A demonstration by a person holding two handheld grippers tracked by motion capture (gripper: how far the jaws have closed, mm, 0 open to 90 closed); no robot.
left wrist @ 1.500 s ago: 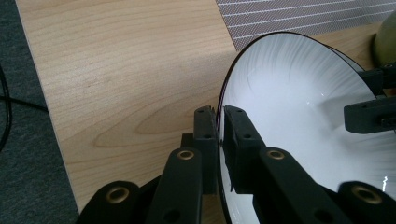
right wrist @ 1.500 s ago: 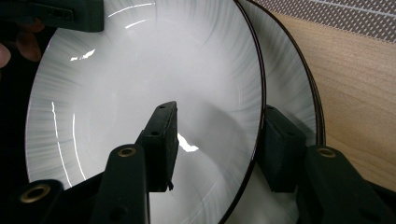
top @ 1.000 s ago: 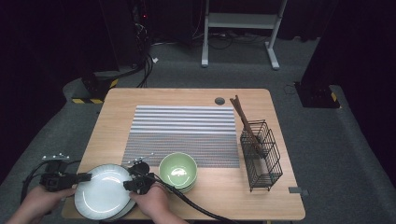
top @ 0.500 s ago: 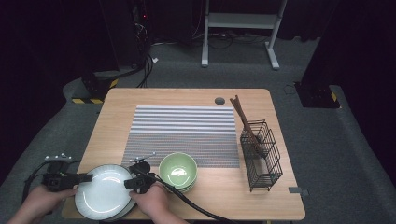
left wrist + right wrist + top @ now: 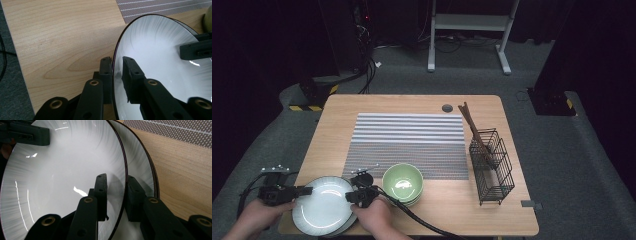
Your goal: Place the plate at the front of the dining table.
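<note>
Since glazed and glossy, with bright highlights across the face, judged rigid, fairly heavy, slick under hard jaws and breakable if dropped or knocked: top plate (image 5: 323, 204), white with a thin dark rim. Sits at the near left corner of the worktop (image 5: 377, 107), on at least one more plate of the same kind, whose edge shows just behind it in the right gripper view. Best held at the rim, at two opposite points, so as to stay level and not swing. Left hand-held gripper (image 5: 117, 68): jaws narrowed to a slim gap, one on each side of the left rim, clamped or very nearly so on the top plate. Right hand-held gripper (image 5: 117, 190): same arrangement on the right rim, one jaw over the face, the other slipped between this plate and the one beneath. Cannot tell whether lifted clear of the stack. Green bowl (image 5: 402, 181) just beside the right hand, a knock risk.
</note>
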